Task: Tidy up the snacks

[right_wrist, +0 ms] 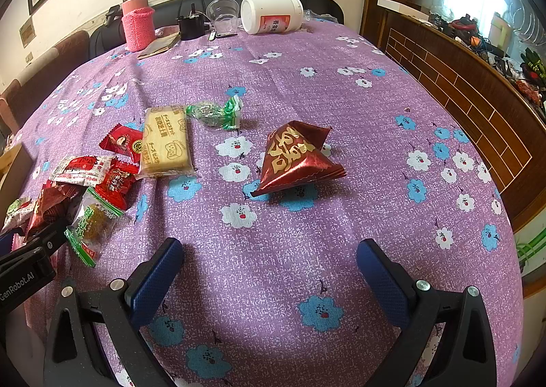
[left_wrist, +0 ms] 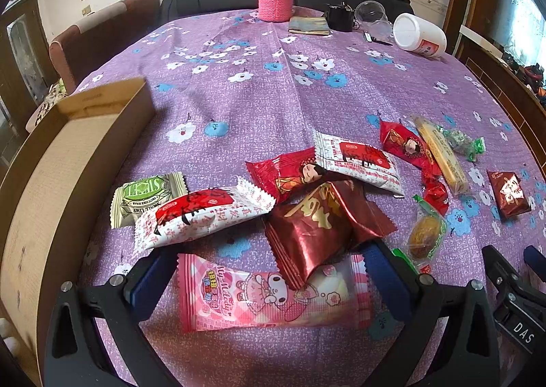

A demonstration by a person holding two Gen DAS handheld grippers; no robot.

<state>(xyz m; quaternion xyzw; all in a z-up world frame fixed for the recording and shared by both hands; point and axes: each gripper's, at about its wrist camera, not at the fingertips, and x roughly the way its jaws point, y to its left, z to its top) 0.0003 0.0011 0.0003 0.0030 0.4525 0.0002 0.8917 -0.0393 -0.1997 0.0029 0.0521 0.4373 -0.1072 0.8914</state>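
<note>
The left hand-held gripper [left_wrist: 269, 288] stands wide open at the near edge of the table [left_wrist: 273, 86], its blue fingers either side of a pink My Melody packet [left_wrist: 259, 298] without touching it. A dark red foil packet [left_wrist: 317, 226] overlaps that packet's far edge, within a heap of snacks. A cardboard box [left_wrist: 61, 165] sits at the table's left edge. The right hand-held gripper [right_wrist: 269, 281] is also wide open and holds nothing; a red pyramid-shaped packet [right_wrist: 297, 158] lies beyond it, apart from the biscuit pack [right_wrist: 165, 144] and green candy [right_wrist: 215, 112].
</note>
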